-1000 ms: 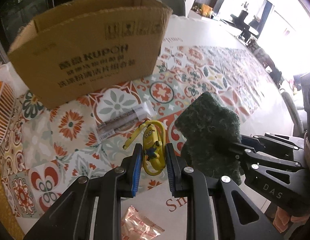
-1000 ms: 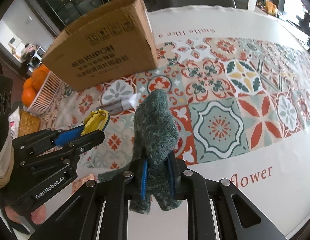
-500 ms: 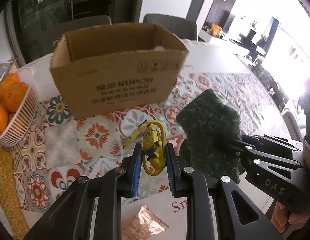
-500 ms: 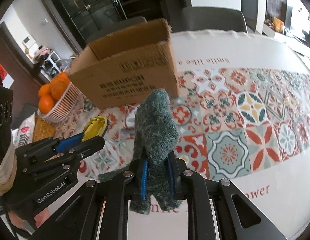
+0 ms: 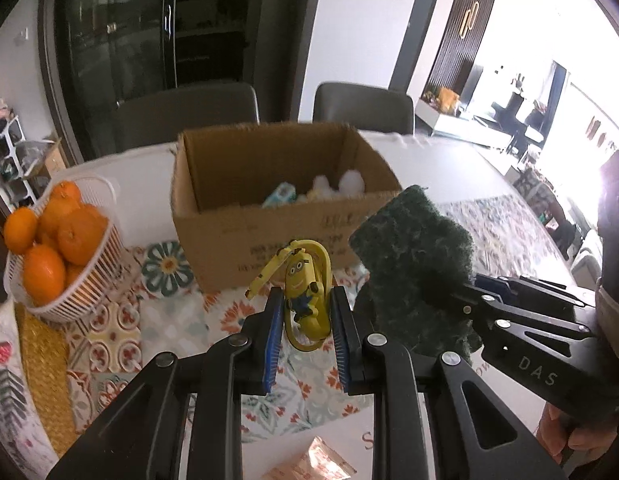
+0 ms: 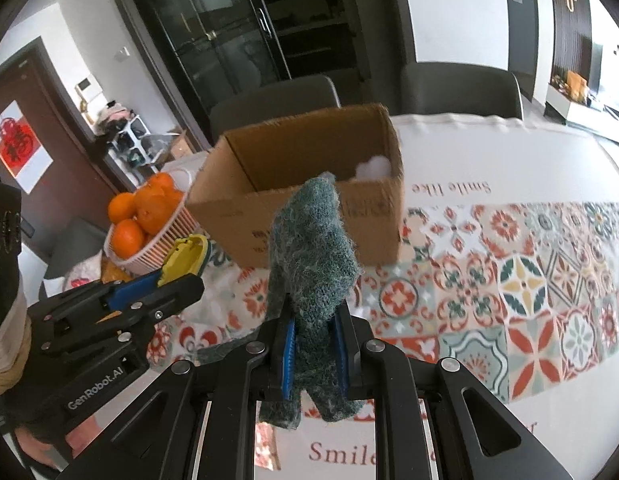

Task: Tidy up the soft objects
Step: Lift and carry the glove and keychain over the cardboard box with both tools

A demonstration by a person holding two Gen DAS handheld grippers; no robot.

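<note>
At the bottom centre of the left wrist view, the left gripper [image 5: 305, 316] pinches a yellow minion toy [image 5: 305, 296]. In the right wrist view, the right gripper [image 6: 314, 340] clamps a dark green scouring pad [image 6: 313, 248] upright at centre frame. Beyond both, mid-frame, an open cardboard box [image 5: 229, 224] stands on the patterned tablecloth [image 6: 509, 280], with a basket of oranges [image 5: 57, 248] at its left.

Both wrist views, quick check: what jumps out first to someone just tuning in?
The left hand-held gripper is shut on a yellow cartoon toy, and the right hand-held gripper on a dark green fuzzy cloth; both are off the patterned tablecloth. Behind them stands an open cardboard box with white fluffy things inside, and a basket of oranges to its left.
</note>
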